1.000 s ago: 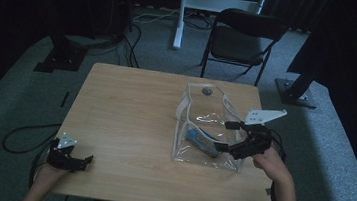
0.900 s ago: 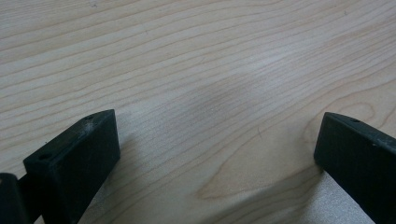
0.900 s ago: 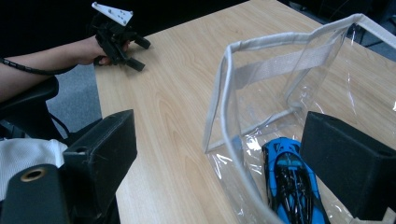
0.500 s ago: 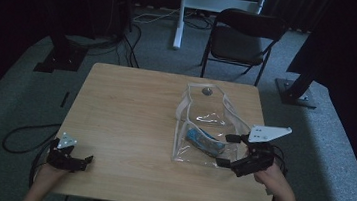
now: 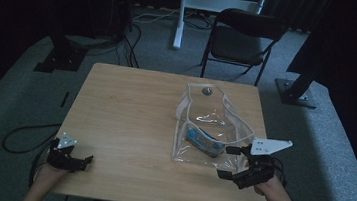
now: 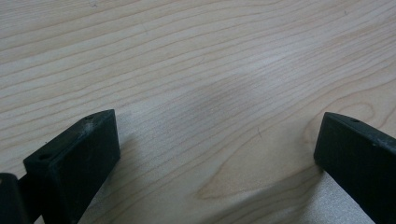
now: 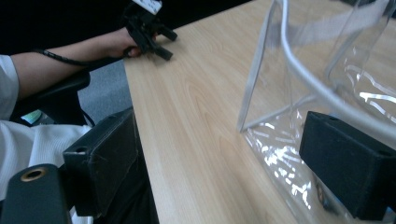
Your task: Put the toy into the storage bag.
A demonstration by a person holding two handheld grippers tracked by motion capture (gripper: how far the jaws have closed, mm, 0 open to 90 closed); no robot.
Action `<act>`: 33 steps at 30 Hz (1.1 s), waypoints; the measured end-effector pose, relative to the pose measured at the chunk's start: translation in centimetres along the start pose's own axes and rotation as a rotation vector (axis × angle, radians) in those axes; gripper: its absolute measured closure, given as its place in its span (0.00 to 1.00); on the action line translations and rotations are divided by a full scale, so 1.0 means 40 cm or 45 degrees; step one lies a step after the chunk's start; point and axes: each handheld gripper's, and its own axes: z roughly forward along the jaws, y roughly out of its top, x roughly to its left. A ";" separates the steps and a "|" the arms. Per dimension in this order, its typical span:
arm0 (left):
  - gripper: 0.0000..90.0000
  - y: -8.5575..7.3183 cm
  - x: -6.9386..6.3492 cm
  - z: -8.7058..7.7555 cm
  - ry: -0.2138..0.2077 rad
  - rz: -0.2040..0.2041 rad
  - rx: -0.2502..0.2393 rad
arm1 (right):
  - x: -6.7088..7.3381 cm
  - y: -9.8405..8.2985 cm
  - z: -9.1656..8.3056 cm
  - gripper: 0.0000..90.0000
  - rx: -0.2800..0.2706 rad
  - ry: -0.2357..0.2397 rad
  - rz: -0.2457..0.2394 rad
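Observation:
A clear plastic bag [image 5: 209,119] with white trim stands on the wooden table [image 5: 129,120], right of centre, with a blue packet [image 5: 204,141] lying inside. My right gripper [image 5: 226,162] is open at the bag's near right corner, one jaw close to the bag's bottom edge. In the right gripper view the bag [image 7: 327,88] rises just ahead of the right gripper [image 7: 224,172], with bare wood between the jaws. My left gripper [image 5: 84,161] rests near the table's front left corner. It stands open in the left gripper view [image 6: 219,154], over bare wood.
A black folding chair [image 5: 243,42] stands beyond the table's far edge. Dark stand bases [image 5: 60,60] and cables [image 5: 22,137] lie on the grey floor around the table. The person's left hand with the other gripper [image 7: 147,28] appears far off in the right gripper view.
My right gripper has drawn back from the bag's right side toward the table's front edge. The left gripper and the bag have stayed put.

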 end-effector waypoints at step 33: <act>0.01 0.000 0.000 0.000 0.000 0.001 0.001 | -0.055 -0.249 0.101 0.12 0.149 -0.205 0.010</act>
